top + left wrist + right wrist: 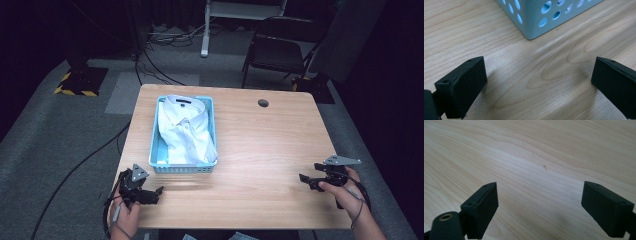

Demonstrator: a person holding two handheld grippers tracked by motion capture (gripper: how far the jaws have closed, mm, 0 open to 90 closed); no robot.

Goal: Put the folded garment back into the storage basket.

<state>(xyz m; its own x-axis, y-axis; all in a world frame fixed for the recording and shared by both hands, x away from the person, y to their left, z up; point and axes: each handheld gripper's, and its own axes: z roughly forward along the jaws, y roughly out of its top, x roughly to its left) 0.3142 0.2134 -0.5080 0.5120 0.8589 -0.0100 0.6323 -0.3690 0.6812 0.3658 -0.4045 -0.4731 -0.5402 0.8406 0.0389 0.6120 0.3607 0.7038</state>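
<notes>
My left gripper [152, 192] sits at the counter's [260, 150] seven o'clock corner, low over the wood, its jaws spread wide with nothing between them. In the left gripper view [537, 82] the same jaws stand far apart over bare grain, and a corner of the basket [534, 22] rises at twelve o'clock, near but not touching.

The basket [212, 125], pale blue with round holes in its walls, stands on the counter's left half, toward ten o'clock from the centre. The shirt [185, 127], white and folded with its collar at the far end, lies inside it and reaches almost from wall to wall.

A small dark hole [263, 103] marks the counter at about one o'clock.

My right gripper [306, 181] is at the four o'clock edge, pointing left across the wood, well apart from the basket. Its jaws are also spread wide and hold nothing; the right gripper view [540, 206] has only plain wood between them.
</notes>
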